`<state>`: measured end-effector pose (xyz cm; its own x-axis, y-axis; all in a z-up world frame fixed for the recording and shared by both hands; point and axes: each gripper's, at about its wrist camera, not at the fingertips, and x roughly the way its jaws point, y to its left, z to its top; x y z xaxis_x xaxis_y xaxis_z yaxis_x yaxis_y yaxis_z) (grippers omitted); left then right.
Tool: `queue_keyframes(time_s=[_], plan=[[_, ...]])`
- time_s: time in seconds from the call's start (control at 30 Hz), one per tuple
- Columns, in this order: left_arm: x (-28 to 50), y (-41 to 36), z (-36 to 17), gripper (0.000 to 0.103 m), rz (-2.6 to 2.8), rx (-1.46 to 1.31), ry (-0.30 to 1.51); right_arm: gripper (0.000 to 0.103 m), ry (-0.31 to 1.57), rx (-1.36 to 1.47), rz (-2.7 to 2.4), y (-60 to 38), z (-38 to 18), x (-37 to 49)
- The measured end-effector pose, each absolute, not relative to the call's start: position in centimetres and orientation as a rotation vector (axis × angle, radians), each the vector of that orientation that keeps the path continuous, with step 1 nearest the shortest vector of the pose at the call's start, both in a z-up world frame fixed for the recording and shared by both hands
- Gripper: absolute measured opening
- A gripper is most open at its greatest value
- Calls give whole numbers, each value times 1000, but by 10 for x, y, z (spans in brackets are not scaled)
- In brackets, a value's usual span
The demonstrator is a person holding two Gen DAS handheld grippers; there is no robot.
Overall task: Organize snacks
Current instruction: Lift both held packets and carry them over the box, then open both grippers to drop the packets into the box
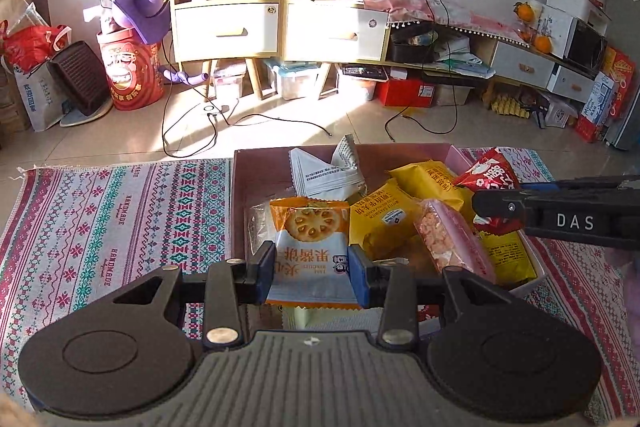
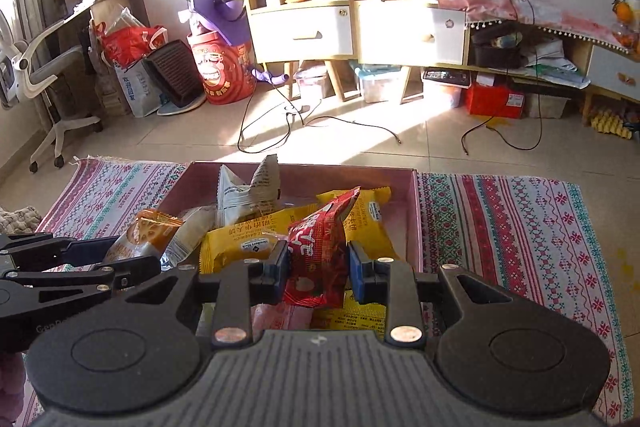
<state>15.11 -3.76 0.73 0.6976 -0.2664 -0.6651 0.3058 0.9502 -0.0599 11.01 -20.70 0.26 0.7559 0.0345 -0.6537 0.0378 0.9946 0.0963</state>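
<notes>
**Both grippers loaded over the snack box**

Nearest my left lens, the left gripper point(image 1: 312, 267) is pinching an orange-and-white biscuit packet point(image 1: 308, 251) by its lower sides, pads pressing in on both edges, so the packet stands upright and its printed face stays readable. I judge I hold it low so the top half is free to slide in among the others.

Working down in size: the patterned cloth point(image 1: 112, 211) covers the table, and the pink box point(image 2: 414, 211) sits on it, holding the pile. Inside lie yellow packets point(image 1: 380, 223), a white folded packet point(image 1: 324, 175) and a pale pink bag point(image 1: 452, 239), all loosely heaped, none sorted.

My right gripper point(image 2: 318, 269) is pressed tight on a red packet point(image 2: 320, 255), crumpling its middle; the packet is glossy red foil with white characters, one corner pointing up. It hangs above the box's near end, just beside the yellow ones. Both packets look light and crinkly.
</notes>
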Motion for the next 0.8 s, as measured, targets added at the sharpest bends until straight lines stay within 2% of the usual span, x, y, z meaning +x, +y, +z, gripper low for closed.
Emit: queue_keyframes(time_s=[0.43,0.5,0.63,0.8], plan=[[162,-42,0,45,-304,76,739,28,713,160,0,-205,-4,125],[161,-44,0,47,-301,85,734,32,714,157,-3,-204,-4,126],[161,-46,2,59,-301,92,733,37,703,172,-20,-209,-1,124],[158,-46,4,73,-299,103,733,52,695,171,-15,-209,3,119]])
